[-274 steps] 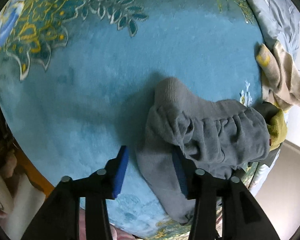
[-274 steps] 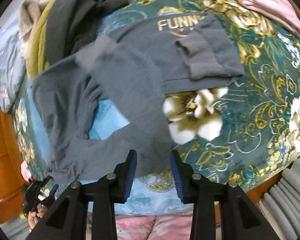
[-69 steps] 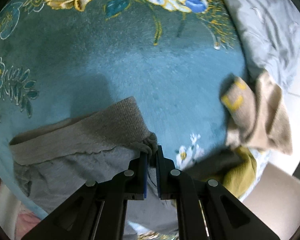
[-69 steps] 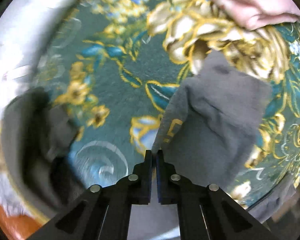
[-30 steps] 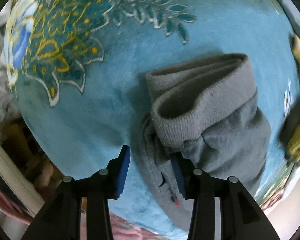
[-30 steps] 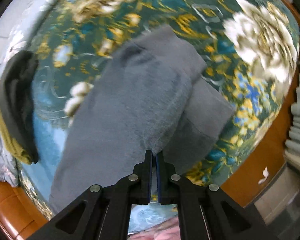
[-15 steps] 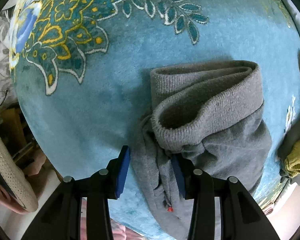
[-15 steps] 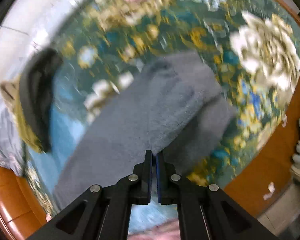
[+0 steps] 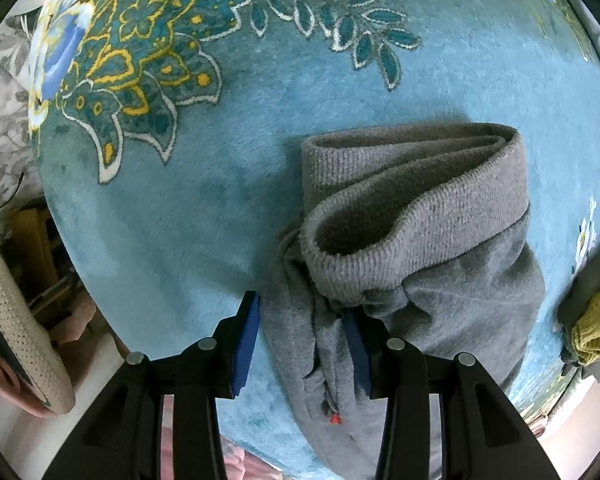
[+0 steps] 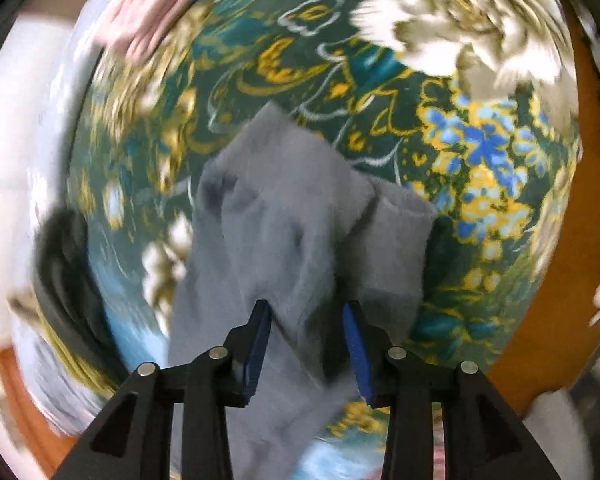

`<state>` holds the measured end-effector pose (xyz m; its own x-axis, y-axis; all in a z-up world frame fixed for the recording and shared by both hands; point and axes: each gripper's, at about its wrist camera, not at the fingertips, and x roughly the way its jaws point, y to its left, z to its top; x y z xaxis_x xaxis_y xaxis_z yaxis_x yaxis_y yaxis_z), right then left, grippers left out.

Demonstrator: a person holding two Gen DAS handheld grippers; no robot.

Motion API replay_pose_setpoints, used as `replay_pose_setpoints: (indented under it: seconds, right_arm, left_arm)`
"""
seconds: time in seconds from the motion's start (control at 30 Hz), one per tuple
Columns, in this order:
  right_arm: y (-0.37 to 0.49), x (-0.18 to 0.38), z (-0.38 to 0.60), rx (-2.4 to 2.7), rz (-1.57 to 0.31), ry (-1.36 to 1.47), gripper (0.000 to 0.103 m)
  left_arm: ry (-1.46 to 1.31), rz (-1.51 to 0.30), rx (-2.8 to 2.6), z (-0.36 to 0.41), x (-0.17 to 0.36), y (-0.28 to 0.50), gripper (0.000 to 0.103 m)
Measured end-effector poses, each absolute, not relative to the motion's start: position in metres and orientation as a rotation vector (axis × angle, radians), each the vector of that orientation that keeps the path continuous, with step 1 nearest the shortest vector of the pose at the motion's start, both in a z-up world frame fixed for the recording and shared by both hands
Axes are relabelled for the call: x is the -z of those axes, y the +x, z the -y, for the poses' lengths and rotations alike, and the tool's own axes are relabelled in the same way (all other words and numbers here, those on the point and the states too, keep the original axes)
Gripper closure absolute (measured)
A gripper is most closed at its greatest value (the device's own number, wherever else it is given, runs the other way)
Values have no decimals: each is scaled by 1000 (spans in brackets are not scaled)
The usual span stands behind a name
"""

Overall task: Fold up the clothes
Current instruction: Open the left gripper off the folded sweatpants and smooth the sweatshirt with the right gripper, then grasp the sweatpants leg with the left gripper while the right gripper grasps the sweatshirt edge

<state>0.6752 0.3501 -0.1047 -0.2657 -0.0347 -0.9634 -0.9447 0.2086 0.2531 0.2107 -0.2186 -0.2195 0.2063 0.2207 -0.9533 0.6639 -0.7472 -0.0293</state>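
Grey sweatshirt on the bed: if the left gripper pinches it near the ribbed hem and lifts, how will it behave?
The grey sweatshirt will probably drape: it already lies bunched. Its ribbed hem stands open, so it looks thicker and firmer to pinch. The plush blanket may drag on it.

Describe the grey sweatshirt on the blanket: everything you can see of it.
The grey sweatshirt is soft, fleecy knit, folded into a compact bundle on the teal floral blanket. Its ribbed hem band lies doubled on top, gaping open like a cuff, with gathered fabric bunched beneath. A tiny red tag shows near its lower edge. The left gripper and right gripper both stand open over it, fabric between their fingers.
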Motion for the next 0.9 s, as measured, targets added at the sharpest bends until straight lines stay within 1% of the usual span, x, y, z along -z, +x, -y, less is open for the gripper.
replay_pose_setpoints:
  seconds: [0.07, 0.1, 0.13, 0.23, 0.37, 0.4, 0.47, 0.5, 0.53, 0.57, 0.6, 0.63, 0.7, 0.83, 0.87, 0.9]
  right_arm:
    - [676, 107, -357, -1197, -1576, -895, 63]
    - [675, 105, -360, -1191, -1585, -879, 75]
    - [672, 103, -363, -1194, -1589, -874, 96]
    - [662, 74, -363, -1328, -1522, -915, 97]
    - [677, 57, -353, -1385, -1485, -941, 97]
    - [684, 71, -354, -1330, -1478, -1006, 93]
    - [696, 87, -354, -1252, -1470, -1062, 93]
    - [702, 93, -353, -1223, -1468, -1071, 89]
    - [707, 96, -352, -1197, -1457, -1075, 83]
    - [711, 95, -350, -1181, -1426, -1069, 66]
    - [715, 94, -348, -1168, -1401, -1061, 54]
    - [718, 95, -346, -1164, -1400, -1047, 49]
    - [725, 104, -346, -1148, -1435, -1020, 47]
    - [731, 128, -344, -1093, -1539, -937, 47]
    - [731, 132, -344, -1077, -1565, -910, 48]
    - [731, 135, -343, -1065, -1584, -886, 53]
  left_arm:
    - [2103, -814, 1560, 217, 220, 208, 60]
    - [2103, -813, 1560, 217, 221, 207, 61]
    - [2102, -813, 1561, 218, 221, 207, 62]
    - [2100, -810, 1562, 219, 223, 205, 62]
    - [2099, -825, 1549, 229, 230, 210, 62]
    - [2103, -822, 1547, 229, 231, 209, 62]
    - [2111, -817, 1542, 231, 234, 209, 62]
    - [2115, -815, 1540, 231, 236, 208, 62]
    - [2118, -812, 1538, 232, 237, 208, 61]
    - [2122, -810, 1535, 232, 239, 208, 61]
    - [2124, -810, 1535, 232, 240, 207, 61]
    - [2122, -814, 1534, 233, 241, 207, 61]
    - [2112, -822, 1534, 233, 242, 208, 61]
    - [2090, -861, 1546, 233, 241, 218, 63]
    - [2083, -879, 1554, 233, 242, 220, 66]
    - [2075, -900, 1567, 233, 241, 221, 74]
